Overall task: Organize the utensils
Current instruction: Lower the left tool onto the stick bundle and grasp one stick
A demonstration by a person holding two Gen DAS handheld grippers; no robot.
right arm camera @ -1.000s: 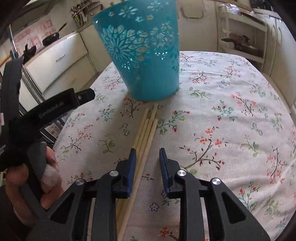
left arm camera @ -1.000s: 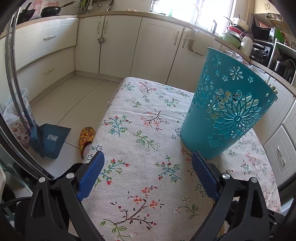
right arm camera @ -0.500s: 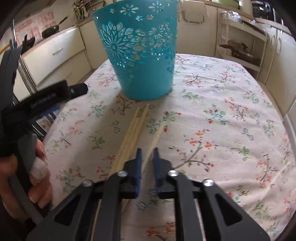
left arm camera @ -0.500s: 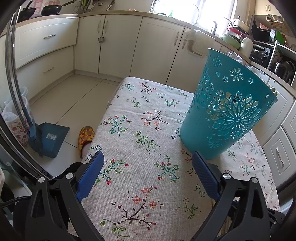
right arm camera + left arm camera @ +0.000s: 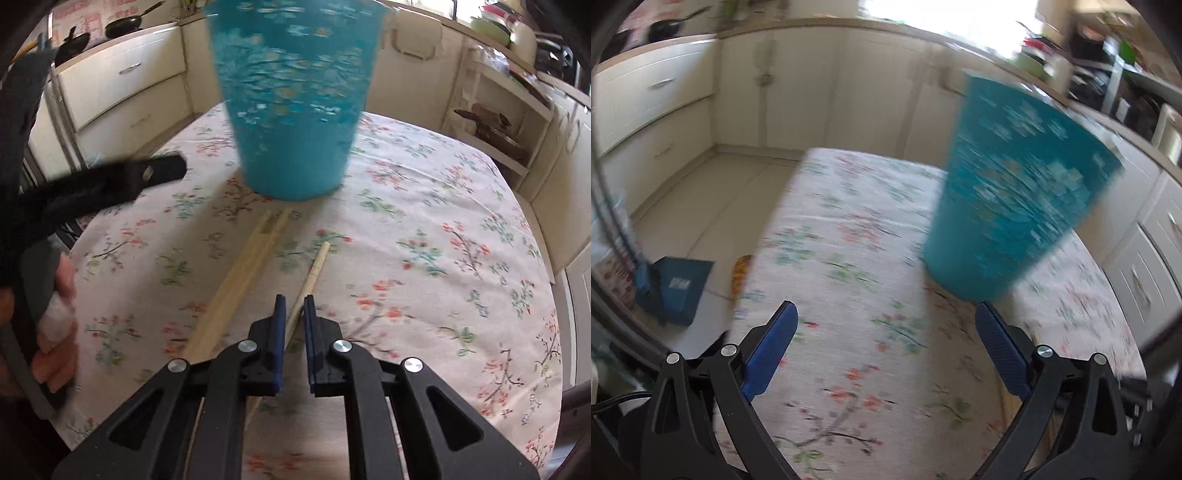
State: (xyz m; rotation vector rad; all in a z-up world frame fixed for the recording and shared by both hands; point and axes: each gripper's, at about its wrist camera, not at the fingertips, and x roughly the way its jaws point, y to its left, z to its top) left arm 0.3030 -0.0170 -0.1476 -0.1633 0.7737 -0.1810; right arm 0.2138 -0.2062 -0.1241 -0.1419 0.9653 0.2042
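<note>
In the right wrist view the right gripper (image 5: 293,301) has its jaws drawn nearly together on a single chopstick (image 5: 317,264), which is pinched between the pads at the lower centre of the frame. Its long axis runs up and slightly right from the fingers, its free tip aimed toward the teal basket (image 5: 291,99) standing at top centre — so the basket lies straight ahead along the stick. The remaining chopsticks (image 5: 240,275) lie on the floral tablecloth (image 5: 443,240) just left of the held one, roughly parallel. The left gripper (image 5: 886,347) hangs with fingers wide apart and nothing between them, the basket at its upper right — the right hand is the one placed to deliver.
</note>
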